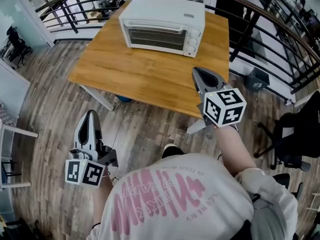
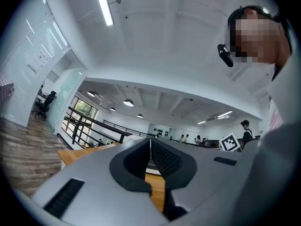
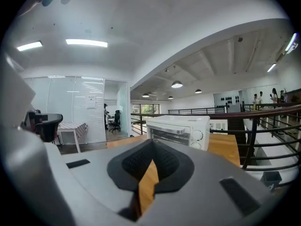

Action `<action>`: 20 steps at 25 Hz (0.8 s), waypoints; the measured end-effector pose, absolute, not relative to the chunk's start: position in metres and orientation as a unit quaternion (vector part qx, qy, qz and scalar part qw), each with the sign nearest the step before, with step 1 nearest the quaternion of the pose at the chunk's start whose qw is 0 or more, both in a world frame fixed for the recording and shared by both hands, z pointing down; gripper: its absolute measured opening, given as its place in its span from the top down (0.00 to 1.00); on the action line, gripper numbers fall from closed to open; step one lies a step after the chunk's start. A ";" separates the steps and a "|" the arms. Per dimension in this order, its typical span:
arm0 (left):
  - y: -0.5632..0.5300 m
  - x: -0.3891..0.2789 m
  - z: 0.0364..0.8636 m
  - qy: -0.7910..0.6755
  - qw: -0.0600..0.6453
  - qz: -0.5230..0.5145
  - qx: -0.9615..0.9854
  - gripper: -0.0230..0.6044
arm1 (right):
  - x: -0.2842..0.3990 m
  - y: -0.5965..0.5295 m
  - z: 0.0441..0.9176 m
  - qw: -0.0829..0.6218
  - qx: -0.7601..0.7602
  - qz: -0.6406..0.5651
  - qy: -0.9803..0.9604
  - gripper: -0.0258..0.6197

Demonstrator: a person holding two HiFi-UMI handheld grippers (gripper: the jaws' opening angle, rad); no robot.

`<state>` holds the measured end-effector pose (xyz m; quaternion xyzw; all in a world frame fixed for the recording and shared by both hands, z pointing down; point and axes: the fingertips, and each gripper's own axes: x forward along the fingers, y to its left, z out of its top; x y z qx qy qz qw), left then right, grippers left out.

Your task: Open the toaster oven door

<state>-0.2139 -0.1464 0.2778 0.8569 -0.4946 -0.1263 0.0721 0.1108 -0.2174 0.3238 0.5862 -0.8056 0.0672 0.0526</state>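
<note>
Wooden planks cover the floor (image 1: 50,104), and on it a wooden tabletop (image 1: 140,74) is placed close to a black railing (image 1: 260,29) that curves behind it and along its right side. At the far edge of the tabletop, nearer to the far right corner, the white toaster oven (image 1: 162,21) is standing. Its door (image 1: 152,38) is shut, with the handle bar (image 1: 150,26) along the top of the door and the knobs (image 1: 192,40) in a column at the right of it. Through the glass some horizontal lines like a wire rack are seen, but what else is inside cannot be told.

All the part of the tabletop in front of the oven is bare, so open room is left between the door and the near edge.

The right claw (image 1: 196,71) is held above the near right corner of the tabletop and is pointed toward the oven, well apart from it. In the right gripper view the right claw (image 3: 151,142) is clenched, tip against tip, and nothing is gripped in it. The left claw (image 1: 91,113) is held lower, over the floor, outside the near edge of the tabletop. In the left gripper view the left claw (image 2: 150,142) is also clenched and empty. A black chair (image 1: 295,134) is seen at the right, apart from the tabletop.
</note>
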 end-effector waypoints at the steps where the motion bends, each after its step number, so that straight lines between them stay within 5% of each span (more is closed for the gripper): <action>1: -0.151 -0.219 0.278 -0.503 0.072 -0.126 0.852 0.93 | 0.111 -0.229 0.323 0.059 0.586 0.061 -0.806 0.95; 20: -0.164 -0.274 0.294 -0.605 0.080 -0.111 0.784 0.93 | 0.100 -0.360 0.334 0.267 0.543 -0.123 -0.786 0.95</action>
